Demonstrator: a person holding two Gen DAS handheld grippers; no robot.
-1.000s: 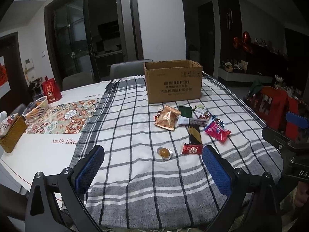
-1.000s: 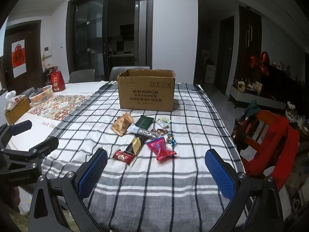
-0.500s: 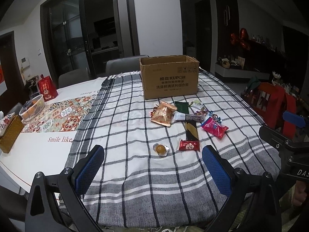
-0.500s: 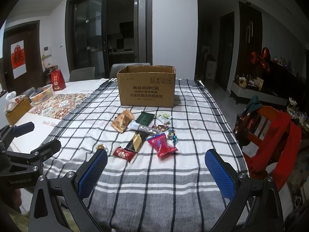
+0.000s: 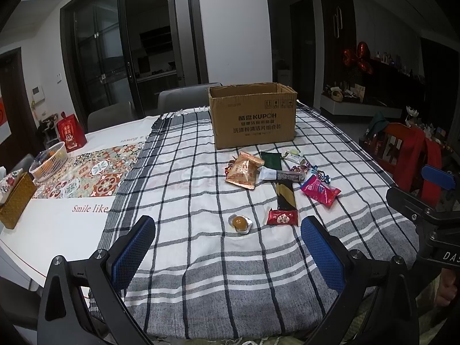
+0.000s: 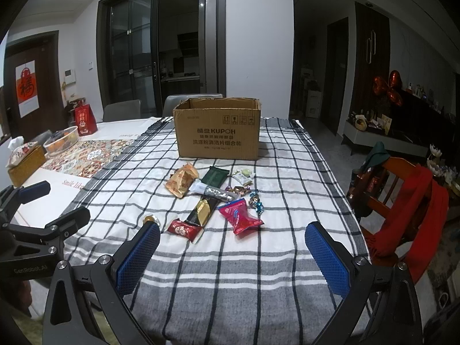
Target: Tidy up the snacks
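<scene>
Snacks: loose cluster on the checked cloth (image 5: 187,189), mid-table, just in front of the cardboard box (image 5: 253,115); none held.
Box: open-topped, upright near the cloth's far edge; inside hidden in both views.
Left gripper (image 5: 227,244): jaws spread wide, empty, over the cloth's near edge.
Right gripper (image 6: 233,247): jaws wide apart, empty, over the near edge, right of the left one.
Left view only: round orange jelly cup (image 5: 240,223) in full, nearest the near edge, apart from the cluster; red small packet (image 5: 281,217) just beside it.
Right view only: box's open rim from the front; jelly cup half hidden behind the left blue pad (image 6: 138,258).
Both views: orange foil bag (image 6: 181,183), dark green sachet (image 6: 215,176), black-and-gold bar (image 6: 202,207), pink-red packet (image 6: 240,216).
Wrapped sweets (image 6: 256,199): too small to count.
Open room: bare cloth between near edge and cluster; wide bare strips toward both side edges.
Left of the cloth: patterned runner (image 5: 86,172), white basket (image 5: 49,161), red gift bag (image 5: 70,130).
Right of the table: wooden chair (image 6: 402,189) draped in red cloth, close to the edge.
Cut off: gripper bodies at the frame bottoms.
</scene>
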